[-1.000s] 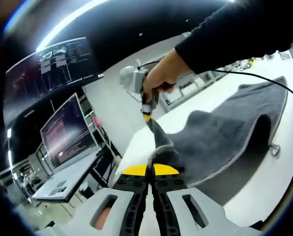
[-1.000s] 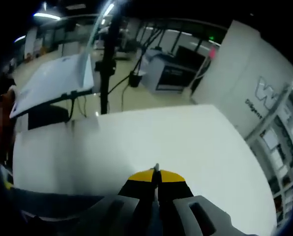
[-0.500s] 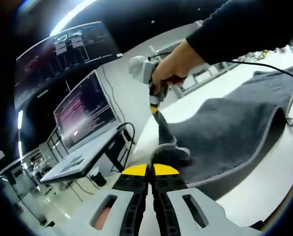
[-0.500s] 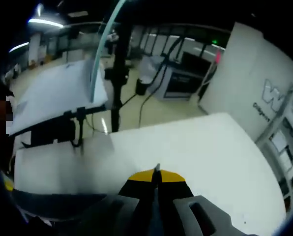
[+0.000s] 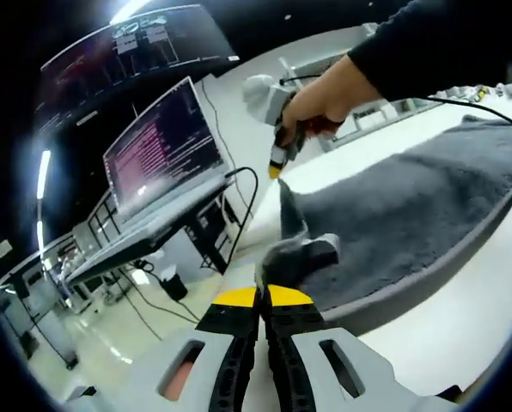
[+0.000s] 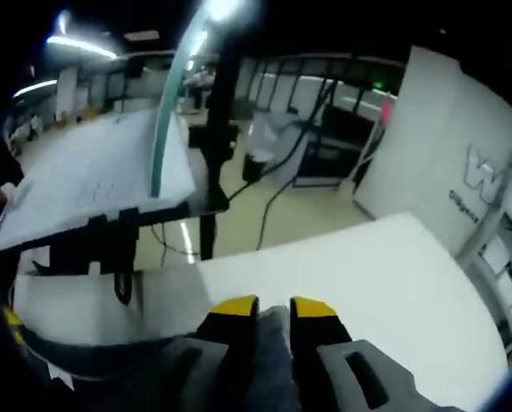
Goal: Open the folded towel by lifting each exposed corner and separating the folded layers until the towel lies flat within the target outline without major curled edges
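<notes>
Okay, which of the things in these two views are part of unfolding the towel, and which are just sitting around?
Part of the job:
- grey towel
- left gripper, shut on a towel corner
- right gripper, open just above another corner
- hand holding the right gripper
- white table

Just around:
- laptop on its stand
- overhead screen
- black cable

We see a white table [image 5: 462, 300] carrying the grey towel [image 5: 402, 206], which spreads flat across it with a pale-trimmed edge running along its near side and one corner bunched up off the surface, while the same white tabletop [image 6: 359, 266] lies bare ahead.
</notes>
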The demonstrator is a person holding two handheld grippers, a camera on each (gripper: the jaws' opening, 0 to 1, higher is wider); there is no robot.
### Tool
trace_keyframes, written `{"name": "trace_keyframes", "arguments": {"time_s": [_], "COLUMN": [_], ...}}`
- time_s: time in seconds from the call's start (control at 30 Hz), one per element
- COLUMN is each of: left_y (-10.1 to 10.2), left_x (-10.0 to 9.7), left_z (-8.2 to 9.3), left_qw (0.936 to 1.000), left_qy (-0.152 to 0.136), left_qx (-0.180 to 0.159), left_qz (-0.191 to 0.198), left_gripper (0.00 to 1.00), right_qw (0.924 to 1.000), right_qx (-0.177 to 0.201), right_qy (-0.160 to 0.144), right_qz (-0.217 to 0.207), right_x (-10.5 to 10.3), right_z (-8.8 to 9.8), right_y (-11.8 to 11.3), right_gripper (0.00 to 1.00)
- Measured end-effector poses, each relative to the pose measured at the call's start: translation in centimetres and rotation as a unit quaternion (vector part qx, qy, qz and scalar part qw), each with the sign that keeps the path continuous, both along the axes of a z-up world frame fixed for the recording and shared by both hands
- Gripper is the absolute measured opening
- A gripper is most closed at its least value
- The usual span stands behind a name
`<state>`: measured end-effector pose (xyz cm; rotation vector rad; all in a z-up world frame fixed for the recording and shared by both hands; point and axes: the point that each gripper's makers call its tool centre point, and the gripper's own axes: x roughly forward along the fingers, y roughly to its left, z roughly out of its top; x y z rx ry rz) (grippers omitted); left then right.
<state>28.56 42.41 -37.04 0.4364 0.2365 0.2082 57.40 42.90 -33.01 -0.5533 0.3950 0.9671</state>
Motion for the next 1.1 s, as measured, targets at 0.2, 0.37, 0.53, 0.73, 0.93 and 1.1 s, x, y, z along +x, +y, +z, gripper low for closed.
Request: {"name": "trace_keyframes", "arguments": {"time_s": [0.2, 0.37, 0.53, 0.73, 0.93, 1.1], "left_y": [0.3, 0.4, 1.3, 1.4, -1.8, -2.2], "left_x": [-0.2, -0.1, 0.1, -0.1, 0.8, 0.3], "left_z": [-0.4, -0.9, -0.7, 2.6, 3.8, 6.6], "left_qw": [1.0000, 0.9998, 0.9992, 0.9956, 0.9977, 0.9964], "left_qy": [0.003, 0.011, 0.006, -0.072, -0.068, -0.085], "left_qx": [-0.003, -0.007, 0.016, 0.026, 0.000, -0.002], "left_qz": [0.008, 0.013, 0.038, 0.054, -0.002, -0.003], "left_gripper": [0.01, 0.02, 0.28, 0.79, 0.98, 1.00], "right_qw": [0.9995, 0.9987, 0.9971, 0.9928, 0.9880, 0.9832], "right_qx": [0.021, 0.023, 0.019, 0.050, 0.059, 0.067], "right_qy": [-0.022, -0.045, -0.070, -0.082, -0.094, -0.118], "right_qz": [0.004, -0.007, -0.022, -0.072, -0.107, -0.122], "right_x": [1.0, 2.0, 3.5, 5.4, 4.7, 1.5], "right_z": [3.6, 5.4, 6.7, 8.2, 9.7, 11.1], "right_y": [-2.1, -6.7, -11.7, -17.7, -23.7, -28.1], "right_gripper": [0.19, 0.28, 0.51, 0.98, 1.00, 1.00]}}
